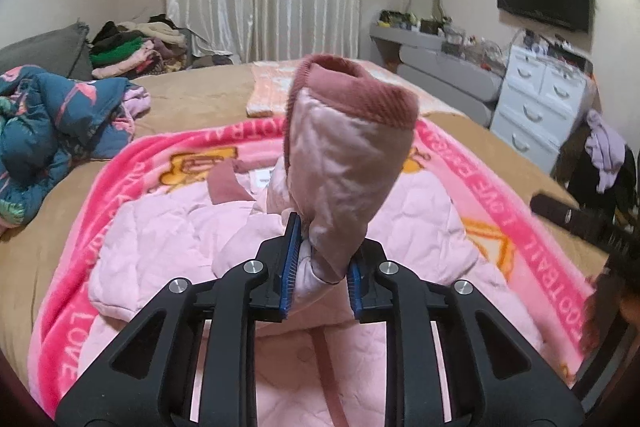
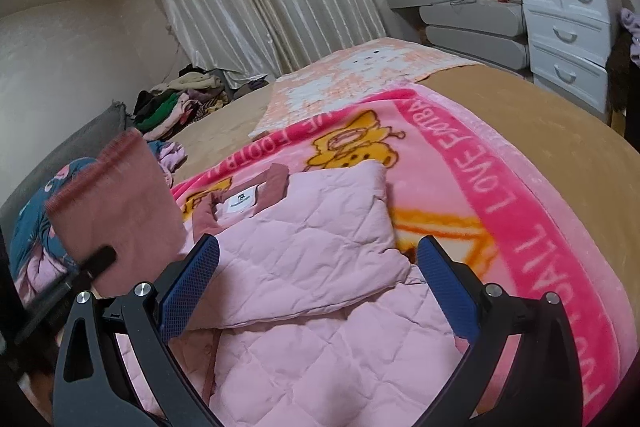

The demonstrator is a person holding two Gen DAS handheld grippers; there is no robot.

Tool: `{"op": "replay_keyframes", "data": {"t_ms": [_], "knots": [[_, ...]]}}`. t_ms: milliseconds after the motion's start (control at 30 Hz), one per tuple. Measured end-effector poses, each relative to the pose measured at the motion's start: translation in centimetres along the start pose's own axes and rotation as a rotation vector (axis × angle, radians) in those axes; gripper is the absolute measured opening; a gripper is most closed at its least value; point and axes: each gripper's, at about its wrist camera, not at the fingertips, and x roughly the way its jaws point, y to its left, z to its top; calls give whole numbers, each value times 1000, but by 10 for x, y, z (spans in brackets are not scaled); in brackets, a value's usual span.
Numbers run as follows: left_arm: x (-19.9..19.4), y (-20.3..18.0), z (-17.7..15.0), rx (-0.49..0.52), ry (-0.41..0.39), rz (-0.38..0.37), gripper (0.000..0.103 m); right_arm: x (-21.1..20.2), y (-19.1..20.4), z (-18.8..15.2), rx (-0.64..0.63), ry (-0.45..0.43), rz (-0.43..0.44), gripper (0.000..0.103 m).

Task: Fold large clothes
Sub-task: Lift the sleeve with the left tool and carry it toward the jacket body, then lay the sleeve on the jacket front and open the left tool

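A pale pink quilted jacket (image 1: 168, 247) lies on a bright pink cartoon blanket (image 1: 516, 211) on the bed. My left gripper (image 1: 322, 271) is shut on the jacket's sleeve (image 1: 344, 163) and holds it up, its dusty-rose ribbed cuff (image 1: 360, 83) on top. In the right wrist view the jacket (image 2: 320, 247) lies with one side folded over the body, collar and white label at the far end. My right gripper (image 2: 318, 287) is open and empty just above it. The raised cuff (image 2: 116, 203) shows at the left of that view.
A blue floral jacket (image 1: 52, 123) lies crumpled at the left. A pile of clothes (image 1: 136, 47) sits by the curtain. A peach patterned cloth (image 2: 360, 79) lies beyond the blanket. A grey dresser (image 1: 448, 67) and white drawers (image 1: 540, 95) stand at the right.
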Motion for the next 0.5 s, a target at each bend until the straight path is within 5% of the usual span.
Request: {"op": "replay_keyframes", "data": {"t_ms": [300,500], "knots": [[33,-26,-33,80,110,-31,22,4,-6,0,22,12,-9,99],[49,-36,-50,104,198,-71,44,8,-10,-1,28,20,-21,99]]}}
